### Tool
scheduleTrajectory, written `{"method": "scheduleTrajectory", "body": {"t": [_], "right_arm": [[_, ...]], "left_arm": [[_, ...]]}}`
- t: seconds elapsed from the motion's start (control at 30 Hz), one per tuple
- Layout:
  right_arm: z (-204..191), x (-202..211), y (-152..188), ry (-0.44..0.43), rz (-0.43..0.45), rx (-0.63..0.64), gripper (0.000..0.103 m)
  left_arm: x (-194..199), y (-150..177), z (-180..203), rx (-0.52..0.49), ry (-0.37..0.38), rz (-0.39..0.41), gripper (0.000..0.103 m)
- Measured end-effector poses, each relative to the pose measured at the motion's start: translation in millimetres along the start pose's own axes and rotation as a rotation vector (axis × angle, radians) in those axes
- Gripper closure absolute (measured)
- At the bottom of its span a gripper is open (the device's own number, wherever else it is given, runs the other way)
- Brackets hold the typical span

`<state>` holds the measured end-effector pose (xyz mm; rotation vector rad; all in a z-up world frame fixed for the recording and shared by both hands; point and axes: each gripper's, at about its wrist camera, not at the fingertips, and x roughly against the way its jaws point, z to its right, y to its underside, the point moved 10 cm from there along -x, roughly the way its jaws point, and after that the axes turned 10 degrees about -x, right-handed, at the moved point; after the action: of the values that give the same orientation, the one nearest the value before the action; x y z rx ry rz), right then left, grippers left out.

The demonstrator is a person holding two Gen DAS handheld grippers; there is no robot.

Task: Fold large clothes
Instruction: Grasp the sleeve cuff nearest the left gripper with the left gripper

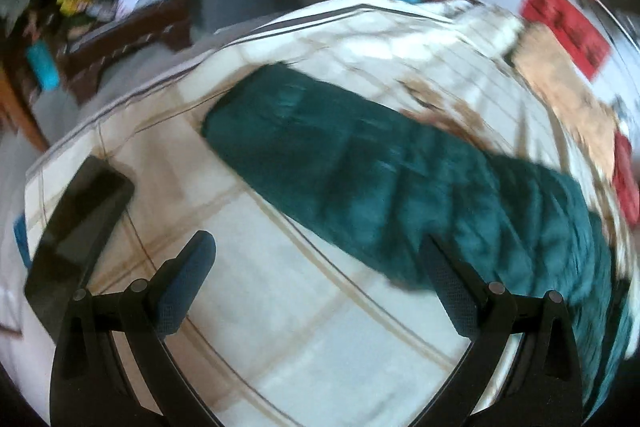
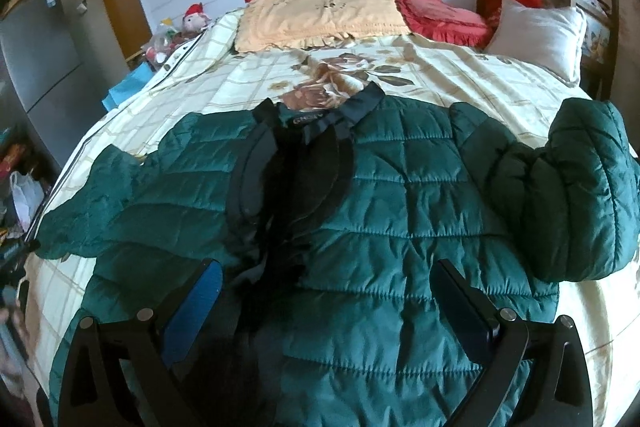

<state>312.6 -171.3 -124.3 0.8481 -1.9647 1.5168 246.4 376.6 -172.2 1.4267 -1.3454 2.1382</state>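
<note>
A dark green quilted jacket (image 2: 380, 195) lies front-up on the bed, collar toward the pillows, its dark lining showing down the middle. Its left sleeve (image 2: 112, 203) lies spread out flat. Its right sleeve (image 2: 568, 195) is bent back over itself near the bed's right side. My right gripper (image 2: 326, 287) is open and empty, hovering over the jacket's lower body. In the left wrist view, the spread sleeve (image 1: 360, 163) runs across the bed. My left gripper (image 1: 316, 263) is open and empty, just above the sheet beside that sleeve's lower edge.
The bed (image 2: 460, 75) has a cream checked floral cover. A black phone (image 1: 76, 227) lies near its corner by my left gripper. A yellow pillow (image 2: 320, 15), red heart cushion (image 2: 440, 15) and white pillow (image 2: 540, 35) sit at the head. A cluttered wooden table (image 1: 120, 11) stands beyond the bed.
</note>
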Motion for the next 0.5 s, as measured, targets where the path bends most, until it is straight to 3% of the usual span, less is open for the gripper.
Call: {"method": "scheduleTrajectory", "body": {"t": [0.13, 0.27, 0.37, 0.5], "right_arm": [[1, 3, 0, -0.007, 0.000, -0.009, 0.000], [2, 4, 1, 0.004, 0.003, -0.002, 0.000], [4, 4, 3, -0.001, -0.007, -0.013, 0.000], [7, 4, 3, 0.008, -0.010, -0.020, 0.000]], "left_arm": [[-16, -17, -27, 0.087, -0.035, 0.010, 0.005], [-32, -32, -35, 0.108, -0.026, 0.003, 0.006], [-47, -40, -35, 0.118, 0.001, -0.015, 0.019], [-51, -46, -32, 0.106, 0.018, -0.001, 0.022]]}}
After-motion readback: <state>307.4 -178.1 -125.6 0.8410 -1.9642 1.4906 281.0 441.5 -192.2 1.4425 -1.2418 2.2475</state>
